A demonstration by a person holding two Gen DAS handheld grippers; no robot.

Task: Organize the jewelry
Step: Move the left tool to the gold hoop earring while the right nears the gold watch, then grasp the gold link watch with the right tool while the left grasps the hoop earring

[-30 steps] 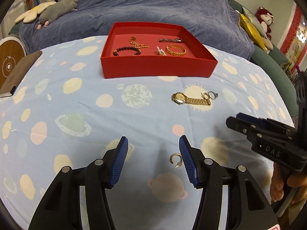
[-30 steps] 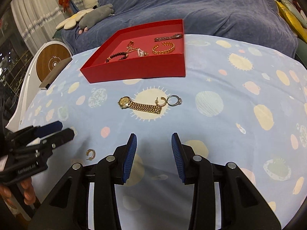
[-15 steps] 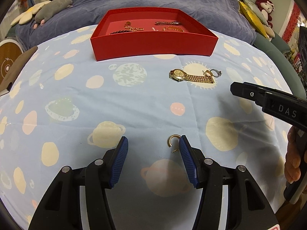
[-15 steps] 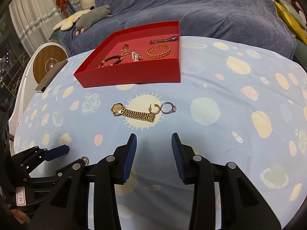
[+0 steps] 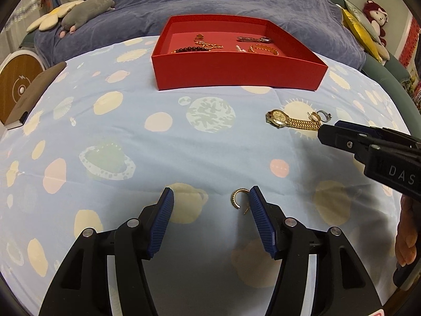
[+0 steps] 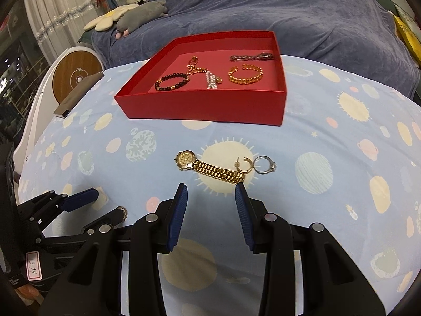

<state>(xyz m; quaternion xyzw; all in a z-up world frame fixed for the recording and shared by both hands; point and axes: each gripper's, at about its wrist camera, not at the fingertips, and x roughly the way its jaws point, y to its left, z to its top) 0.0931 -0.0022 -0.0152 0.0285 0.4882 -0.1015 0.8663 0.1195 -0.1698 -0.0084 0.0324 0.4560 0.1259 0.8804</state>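
Our left gripper (image 5: 210, 197) hangs with jaws wide over the surface (image 5: 131, 137); the gold hoop earring (image 5: 239, 198) lies between them, hard against the right finger. Our right gripper (image 6: 210, 189), jaws moderately open and empty, faces the gold watch (image 6: 208, 167), lying crosswise just ahead.

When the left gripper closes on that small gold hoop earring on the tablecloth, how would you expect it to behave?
The hoop earring looks thin and rigid, so it probably won't flex, but it lies flat on the soft tablecloth and may slide or flip rather than lift. It sits close to one pad of the open left gripper, so closing would likely push it sideways first. Its tiny post could bend.
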